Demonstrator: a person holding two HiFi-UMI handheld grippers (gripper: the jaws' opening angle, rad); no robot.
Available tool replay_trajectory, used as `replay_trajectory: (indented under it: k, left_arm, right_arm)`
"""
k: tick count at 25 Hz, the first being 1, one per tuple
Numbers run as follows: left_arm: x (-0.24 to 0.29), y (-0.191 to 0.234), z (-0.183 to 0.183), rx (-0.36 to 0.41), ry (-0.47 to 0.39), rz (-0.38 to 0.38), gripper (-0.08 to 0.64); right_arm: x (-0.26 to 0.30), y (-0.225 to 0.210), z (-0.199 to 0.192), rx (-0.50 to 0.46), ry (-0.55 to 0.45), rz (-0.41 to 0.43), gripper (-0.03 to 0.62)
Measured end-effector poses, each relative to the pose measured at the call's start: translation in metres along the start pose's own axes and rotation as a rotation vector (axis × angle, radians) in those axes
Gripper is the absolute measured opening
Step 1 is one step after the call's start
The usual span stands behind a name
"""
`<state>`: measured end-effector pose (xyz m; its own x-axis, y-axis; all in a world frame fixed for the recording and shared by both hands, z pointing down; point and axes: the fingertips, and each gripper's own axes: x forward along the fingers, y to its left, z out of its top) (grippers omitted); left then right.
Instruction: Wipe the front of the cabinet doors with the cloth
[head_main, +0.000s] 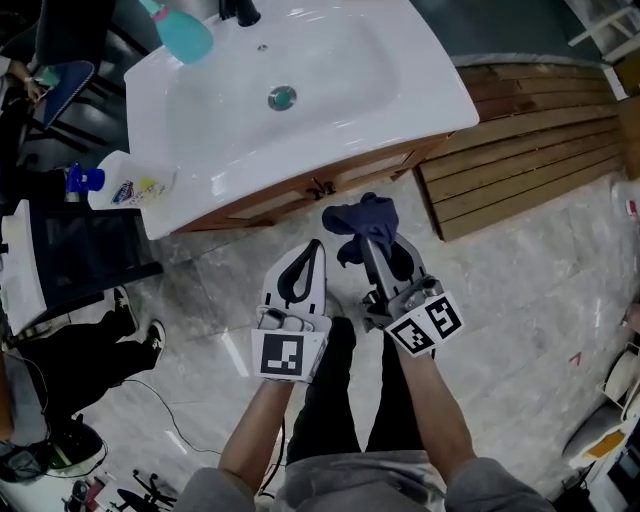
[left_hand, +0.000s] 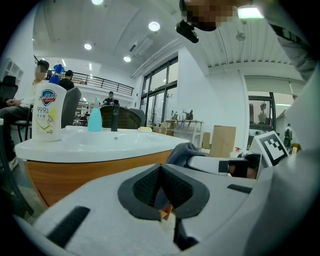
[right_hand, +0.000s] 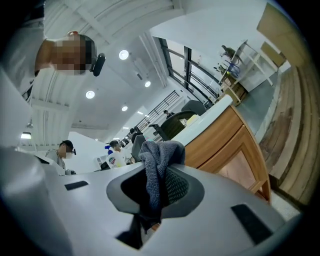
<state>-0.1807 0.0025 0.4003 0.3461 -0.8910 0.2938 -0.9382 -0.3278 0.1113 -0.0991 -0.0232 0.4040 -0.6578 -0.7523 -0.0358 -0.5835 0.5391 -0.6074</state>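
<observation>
The wooden cabinet doors (head_main: 335, 180) sit under the white basin (head_main: 300, 110), with small handles at their middle. My right gripper (head_main: 374, 246) is shut on a dark blue-grey cloth (head_main: 362, 218), which bunches above its jaws just short of the doors. In the right gripper view the cloth (right_hand: 159, 167) hangs pinched between the pads, with a cabinet door (right_hand: 235, 150) to the right. My left gripper (head_main: 316, 250) hovers beside it, shut and holding nothing. In the left gripper view the jaws meet with nothing between them, the cabinet front (left_hand: 70, 172) is ahead and the cloth (left_hand: 184, 150) is at the right.
A teal spray bottle (head_main: 182, 30) and a faucet stand on the basin's rim. A white cleaner bottle (head_main: 130, 186) lies on its left corner. Wooden decking (head_main: 530, 150) lies to the right. A black chair (head_main: 85, 255) and a seated person's shoes (head_main: 140, 325) are at the left.
</observation>
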Motion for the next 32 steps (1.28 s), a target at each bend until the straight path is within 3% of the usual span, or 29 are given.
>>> replay_trajectory:
  k: [15,23,32]
  left_arm:
    - [0.027,0.016,-0.033,-0.017,0.001,0.023,0.006]
    - [0.037,0.028,-0.057,0.026,-0.006,0.011,0.006]
    - [0.042,0.036,-0.068,0.017,0.020,-0.001,0.006]
  right_arm:
    - [0.034,-0.045,-0.051,0.147,0.016,-0.035,0.048]
    - [0.068,-0.078,-0.083,0.248,0.021,-0.087,0.048]
    - [0.096,-0.097,-0.089,0.259,0.027,-0.170,0.048]
